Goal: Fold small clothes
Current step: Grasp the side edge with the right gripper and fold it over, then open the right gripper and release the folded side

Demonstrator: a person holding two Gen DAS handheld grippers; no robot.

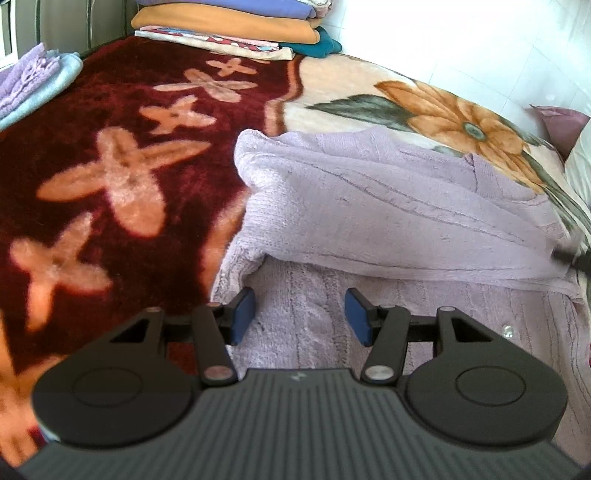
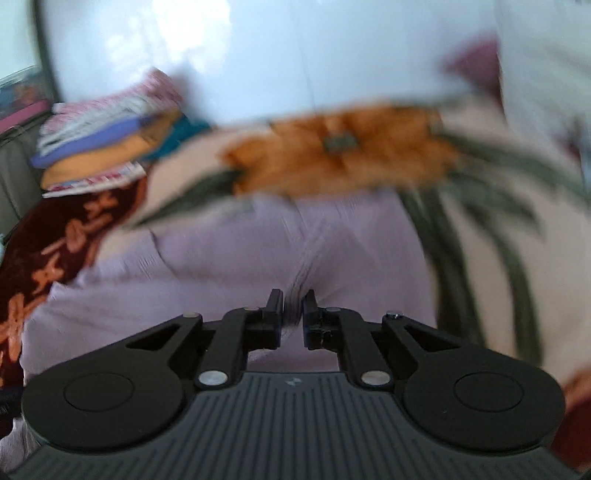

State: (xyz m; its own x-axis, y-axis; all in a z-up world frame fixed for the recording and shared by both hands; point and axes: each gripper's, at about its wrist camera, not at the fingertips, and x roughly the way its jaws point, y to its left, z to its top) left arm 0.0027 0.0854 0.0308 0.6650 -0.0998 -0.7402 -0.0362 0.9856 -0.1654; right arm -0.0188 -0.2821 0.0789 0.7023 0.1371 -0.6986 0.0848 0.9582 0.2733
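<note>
A lilac knitted garment [image 1: 388, 206] lies on the bed's floral blanket [image 1: 110, 166], one part lifted and stretched over the rest toward the right. My left gripper [image 1: 301, 314] is open and empty, just above the garment's lower knitted part. In the blurred right wrist view my right gripper [image 2: 293, 314] is shut on a pinched fold of the lilac garment [image 2: 221, 258]. A dark piece of the right gripper [image 1: 570, 254] shows at the right edge of the left wrist view, holding the stretched cloth.
A stack of folded blankets [image 1: 229, 26] sits at the bed's far end by the white wall. Folded lilac and blue cloths [image 1: 33, 85] lie at far left. A pillow [image 1: 580, 162] is at the right edge.
</note>
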